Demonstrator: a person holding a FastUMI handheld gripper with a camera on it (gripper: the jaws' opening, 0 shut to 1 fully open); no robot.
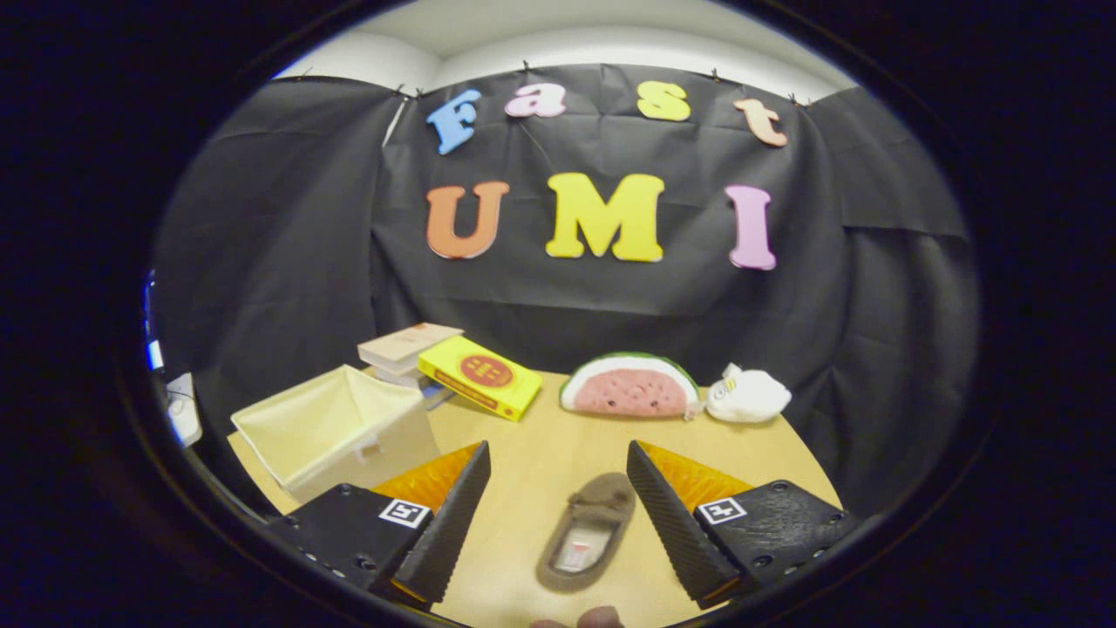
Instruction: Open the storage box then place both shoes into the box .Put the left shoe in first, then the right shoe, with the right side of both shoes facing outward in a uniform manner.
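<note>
Hovering my gripper (558, 462) with its fingers spread wide and holding nothing, I see the brown slipper (586, 534) lying between them on the wooden table (558, 436), the open storage box (336, 432) at ten o'clock, so I judge lowering squarely over the slipper's sides best.

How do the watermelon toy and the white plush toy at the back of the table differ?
The watermelon toy is a half-round slice, pink with a green rind; the white plush toy is rounded and nearly all white. The watermelon toy is the wider of the two. It sits straight beyond the open gripper and the shoe between its fingers; the white plush toy lies to its right. Both rest on the table near the wall, about touching.
</note>
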